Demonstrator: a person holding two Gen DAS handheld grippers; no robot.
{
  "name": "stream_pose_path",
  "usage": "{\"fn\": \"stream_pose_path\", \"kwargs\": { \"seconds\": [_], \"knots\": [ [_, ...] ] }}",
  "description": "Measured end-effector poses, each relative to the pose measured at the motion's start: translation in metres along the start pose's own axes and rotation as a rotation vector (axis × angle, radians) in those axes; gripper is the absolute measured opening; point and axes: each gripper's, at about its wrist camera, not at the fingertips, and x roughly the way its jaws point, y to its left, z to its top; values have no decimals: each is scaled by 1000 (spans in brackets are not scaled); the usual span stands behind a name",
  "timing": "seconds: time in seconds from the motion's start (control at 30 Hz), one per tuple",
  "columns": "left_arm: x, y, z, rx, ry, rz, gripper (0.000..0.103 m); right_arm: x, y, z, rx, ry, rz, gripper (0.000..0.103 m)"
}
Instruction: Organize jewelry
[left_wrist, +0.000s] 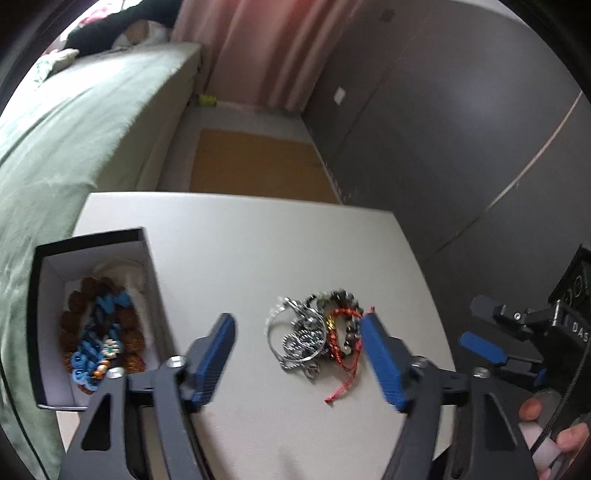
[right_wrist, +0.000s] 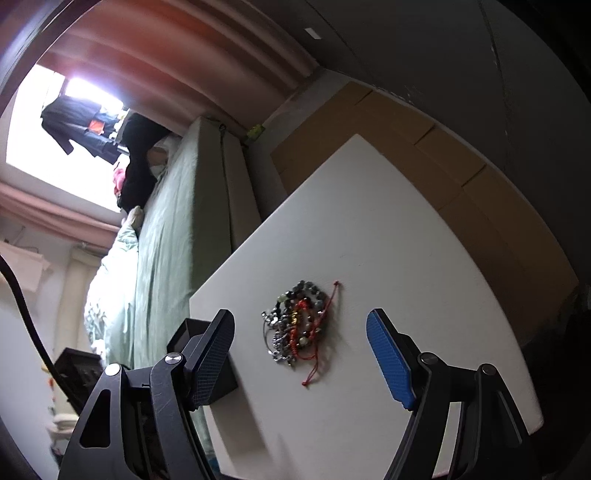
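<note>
Jewelry sorting, so going left to right: the open black cardboard box with the white lining (left_wrist: 92, 317) sits at the table's left edge, and it's already got a brown bead bracelet and a blue braided cord piece (left_wrist: 99, 332) lying inside. We'd guess it's parked there as the drop-off spot, within easy reach of our left side.

Next, our left gripper (left_wrist: 299, 354) hangs over the white tabletop (left_wrist: 258, 240) with its blue-padded jaws spread wide, holding nothing. The tangled pile of silver chains, dark bead bracelets and a red cord bracelet (left_wrist: 317, 332) lies on the table right in the gap between the jaws, nearer the right-hand pad, which looks about level with the red cord's edge. Can't tell if it's actually touching.

Our right gripper (right_wrist: 299, 354) is spread wide too and empty, with the same pile (right_wrist: 299, 325) framed between its pads but further ahead, not yet straddled.
</note>
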Motion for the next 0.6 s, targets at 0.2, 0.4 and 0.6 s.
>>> {"fn": "stream_pose_path", "kwargs": {
  "seconds": [0.2, 0.4, 0.6],
  "knots": [
    [26, -18, 12, 17, 99, 52, 59, 0, -9, 4, 25, 18, 5, 75],
    [54, -23, 17, 18, 183, 134, 59, 0, -15, 8, 51, 23, 30, 75],
    [69, -25, 13, 45, 225, 186, 59, -1, -18, 10, 66, 28, 51, 75]
  ]
}}
